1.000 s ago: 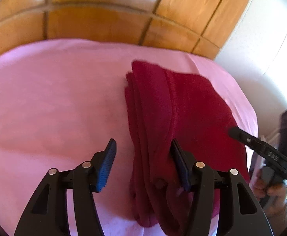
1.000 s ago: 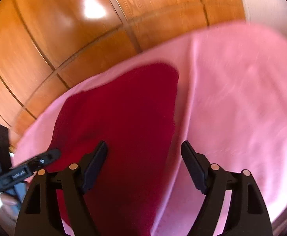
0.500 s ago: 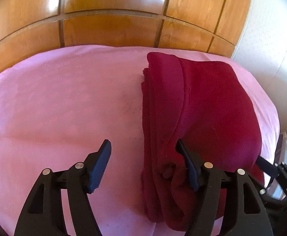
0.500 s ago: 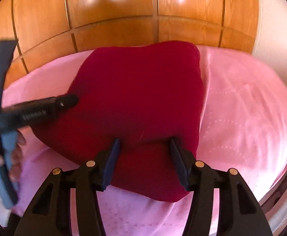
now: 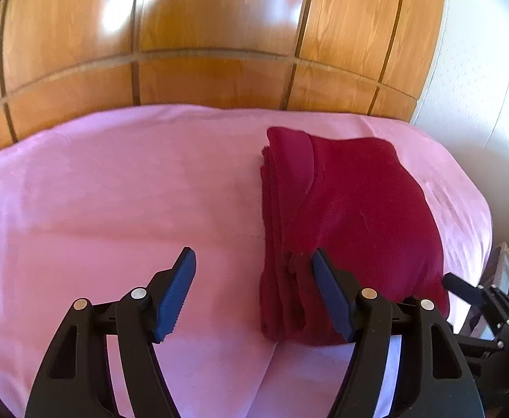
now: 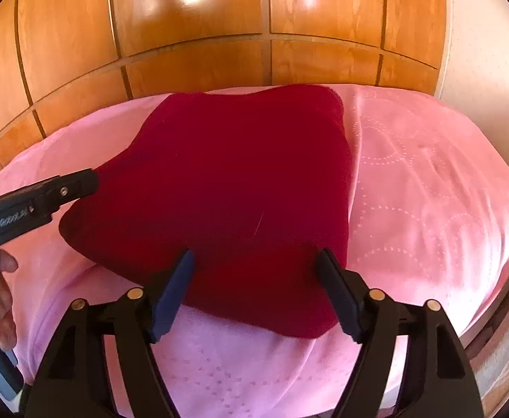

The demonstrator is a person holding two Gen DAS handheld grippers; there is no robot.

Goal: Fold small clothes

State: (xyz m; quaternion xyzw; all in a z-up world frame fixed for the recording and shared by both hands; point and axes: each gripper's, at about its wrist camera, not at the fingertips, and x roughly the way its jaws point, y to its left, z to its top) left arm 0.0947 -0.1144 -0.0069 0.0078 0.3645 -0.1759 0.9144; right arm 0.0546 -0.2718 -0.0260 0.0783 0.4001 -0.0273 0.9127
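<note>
A dark red garment point(image 5: 355, 216) lies folded into a thick pad on the pink bed cover point(image 5: 115, 202), its stacked edges to the left. My left gripper point(image 5: 253, 261) hovers open at that stacked near-left corner, the right pad in front of the cloth and nothing pressed. In the right wrist view the garment point(image 6: 240, 181) fills the middle. My right gripper point(image 6: 255, 257) stands over its near edge with the jaws opening; cloth shows between the pads, which do not press it. One of the left gripper's fingers point(image 6: 62, 188) reaches the garment's left side.
Glossy wooden panels point(image 5: 202, 35) rise behind the bed. A white wall point(image 5: 481, 87) stands on the right. The pink cover point(image 6: 428, 191) drops off at its right and near edges. A person's hand point(image 6: 3, 278) holds the left gripper's handle.
My right gripper's jaws, narrower over the garment's near edge half a second ago, now stand wider. Both grippers have drawn back, so the garment sits farther off in the left wrist view.
</note>
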